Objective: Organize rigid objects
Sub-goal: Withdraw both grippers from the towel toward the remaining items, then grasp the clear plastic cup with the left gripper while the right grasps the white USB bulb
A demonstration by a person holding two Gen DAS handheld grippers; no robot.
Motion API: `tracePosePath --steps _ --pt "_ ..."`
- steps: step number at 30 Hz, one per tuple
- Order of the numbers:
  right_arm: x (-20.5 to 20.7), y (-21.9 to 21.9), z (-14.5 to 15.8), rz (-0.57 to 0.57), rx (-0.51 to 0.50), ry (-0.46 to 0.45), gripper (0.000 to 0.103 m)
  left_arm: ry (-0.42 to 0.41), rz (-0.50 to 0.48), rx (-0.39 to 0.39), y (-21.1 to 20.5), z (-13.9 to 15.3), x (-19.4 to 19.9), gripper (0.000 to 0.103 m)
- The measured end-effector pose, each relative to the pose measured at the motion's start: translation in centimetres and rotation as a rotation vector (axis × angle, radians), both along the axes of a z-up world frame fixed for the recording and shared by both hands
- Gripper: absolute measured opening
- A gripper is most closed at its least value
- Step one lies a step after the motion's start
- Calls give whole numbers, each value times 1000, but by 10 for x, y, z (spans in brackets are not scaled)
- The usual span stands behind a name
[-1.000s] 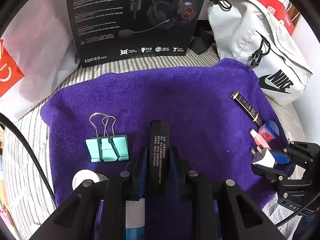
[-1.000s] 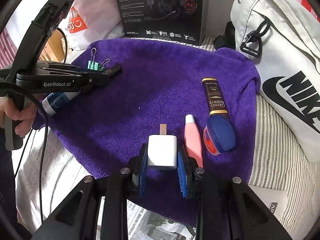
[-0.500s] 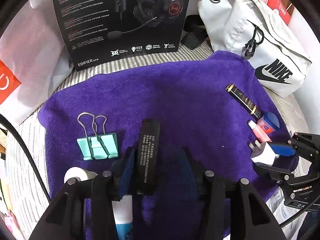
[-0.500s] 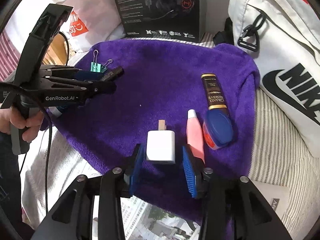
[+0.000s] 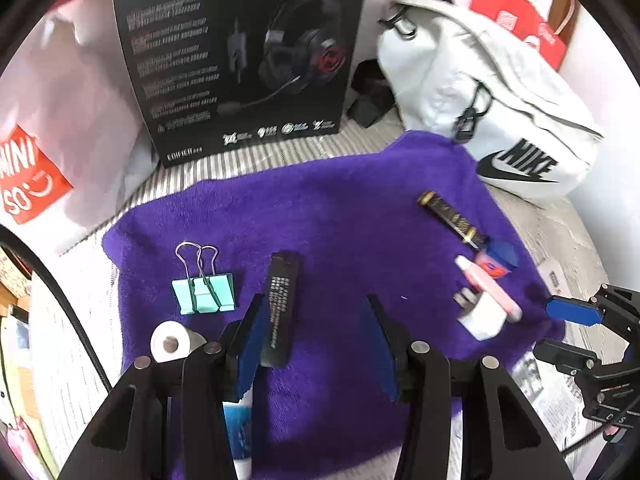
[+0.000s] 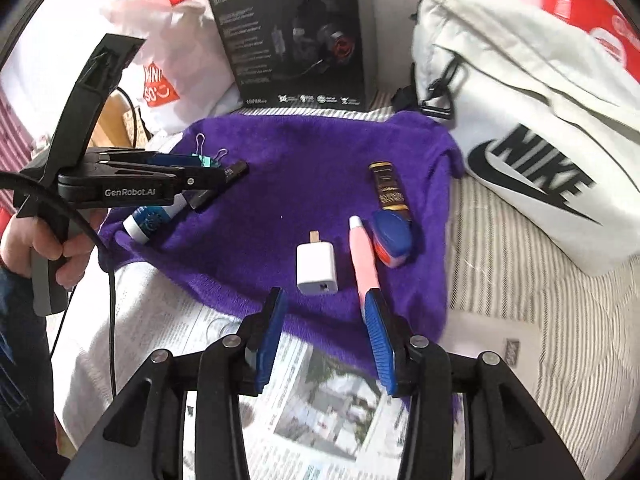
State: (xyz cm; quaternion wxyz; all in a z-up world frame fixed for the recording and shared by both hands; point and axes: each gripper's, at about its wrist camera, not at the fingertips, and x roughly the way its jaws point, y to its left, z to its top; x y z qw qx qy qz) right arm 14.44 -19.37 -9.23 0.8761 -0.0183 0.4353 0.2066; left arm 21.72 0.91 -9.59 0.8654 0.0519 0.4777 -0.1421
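Observation:
A purple towel (image 5: 340, 208) carries the objects. My left gripper (image 5: 316, 340) stands open above it. The black flat bar (image 5: 280, 304) lies loose on the towel beside the left finger (image 5: 252, 344). A teal binder clip (image 5: 204, 294) and a white-capped blue tube (image 5: 172, 342) lie to the left. My right gripper (image 6: 326, 320) is open too, just short of the white charger plug (image 6: 316, 266), which rests free on the towel. A pink tube (image 6: 364, 256), a blue-capped jar (image 6: 392, 236) and a brown-gold tube (image 6: 390, 190) lie to its right.
A black headset box (image 5: 248, 60) stands at the back. A white Nike bag (image 5: 500, 120) sits at the back right, and a white shopping bag (image 5: 60, 140) at the left. Newspaper (image 6: 320, 400) and striped bedding (image 6: 520, 300) border the towel. A hand (image 6: 36, 240) holds the left gripper.
Both grippers opened: the left let go of the black bar, the right let go of the white charger. Both then drew back and up from the towel.

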Motion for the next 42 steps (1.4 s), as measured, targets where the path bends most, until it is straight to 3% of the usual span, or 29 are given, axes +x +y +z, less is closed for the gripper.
tracePosePath --steps 10,17,21,27,37,42 --pt "-45 -38 5 -116 38 -16 46 -81 -106 5 -22 24 -72 46" --pt "-71 -75 -6 -237 87 -2 46 -57 -136 -3 -40 7 -108 46" --pt "-83 -86 -8 -251 102 1 46 -23 -147 -4 -52 -11 -119 46" --pt "-92 -89 -11 -239 106 4 46 21 -129 20 -67 -36 -120 46" --pt "-92 -87 -20 -210 106 26 46 60 -58 12 -70 -52 -105 44" --pt "-88 -89 -28 -211 105 47 46 48 -66 47 -73 -52 -105 27"
